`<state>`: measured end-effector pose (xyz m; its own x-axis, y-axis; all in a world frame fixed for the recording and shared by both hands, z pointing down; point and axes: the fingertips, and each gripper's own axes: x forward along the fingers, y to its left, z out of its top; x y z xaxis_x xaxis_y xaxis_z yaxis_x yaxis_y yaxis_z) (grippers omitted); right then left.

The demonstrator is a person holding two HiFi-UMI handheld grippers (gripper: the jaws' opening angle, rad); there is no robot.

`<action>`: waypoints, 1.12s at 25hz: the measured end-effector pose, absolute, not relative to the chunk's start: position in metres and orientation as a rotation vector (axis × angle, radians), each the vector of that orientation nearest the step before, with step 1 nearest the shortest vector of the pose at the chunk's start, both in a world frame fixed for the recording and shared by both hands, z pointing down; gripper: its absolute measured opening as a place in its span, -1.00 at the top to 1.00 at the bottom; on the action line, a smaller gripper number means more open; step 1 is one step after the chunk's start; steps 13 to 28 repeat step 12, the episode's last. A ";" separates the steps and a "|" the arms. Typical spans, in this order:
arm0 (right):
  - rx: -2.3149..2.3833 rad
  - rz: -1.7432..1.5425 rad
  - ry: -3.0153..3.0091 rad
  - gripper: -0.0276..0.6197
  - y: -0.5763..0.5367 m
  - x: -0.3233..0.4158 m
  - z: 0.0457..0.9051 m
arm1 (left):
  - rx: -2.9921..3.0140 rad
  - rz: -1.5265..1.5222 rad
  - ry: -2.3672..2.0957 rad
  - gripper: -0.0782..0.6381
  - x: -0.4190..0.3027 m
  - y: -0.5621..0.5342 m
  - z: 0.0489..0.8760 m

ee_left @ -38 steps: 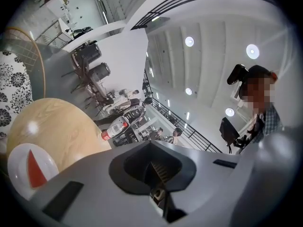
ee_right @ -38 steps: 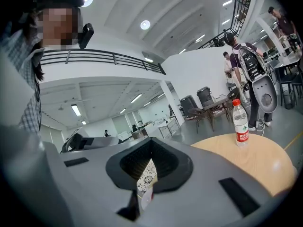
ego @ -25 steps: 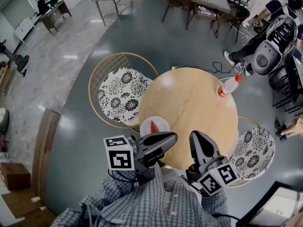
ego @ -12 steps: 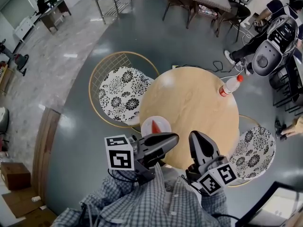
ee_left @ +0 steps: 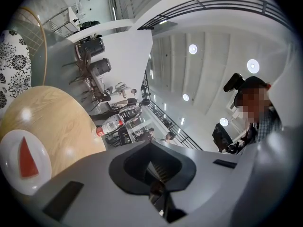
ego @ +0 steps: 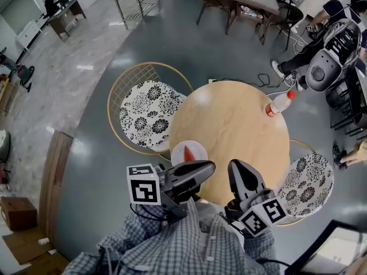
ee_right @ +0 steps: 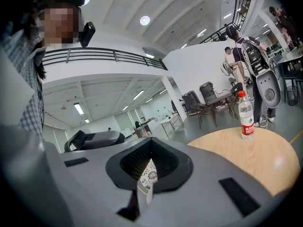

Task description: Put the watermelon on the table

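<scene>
A red watermelon slice [ego: 188,152] lies on a white plate [ego: 196,149] at the near left edge of the round wooden table [ego: 235,125]. In the left gripper view the slice [ee_left: 27,151] shows on the plate [ee_left: 14,174] at the lower left. My left gripper [ego: 207,166] hovers just on the near side of the plate, shut, with nothing in it. My right gripper [ego: 236,166] is held over the table's near edge, to the right of the plate, also shut and empty. The closed jaws show in both gripper views [ee_left: 154,174] [ee_right: 147,174].
A clear water bottle with a red cap [ego: 278,103] stands at the table's far right edge. Wire chairs with floral cushions stand at the left [ego: 146,113] and right [ego: 309,182]. A cable [ego: 264,82] lies on the grey floor beyond the table.
</scene>
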<state>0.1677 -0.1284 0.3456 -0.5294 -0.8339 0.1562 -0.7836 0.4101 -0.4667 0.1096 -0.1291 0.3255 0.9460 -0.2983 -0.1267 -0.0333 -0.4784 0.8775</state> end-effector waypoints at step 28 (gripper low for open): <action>-1.480 -0.808 2.554 0.90 -0.117 0.167 0.356 | 2.045 -0.314 -0.229 0.76 0.108 -0.126 0.329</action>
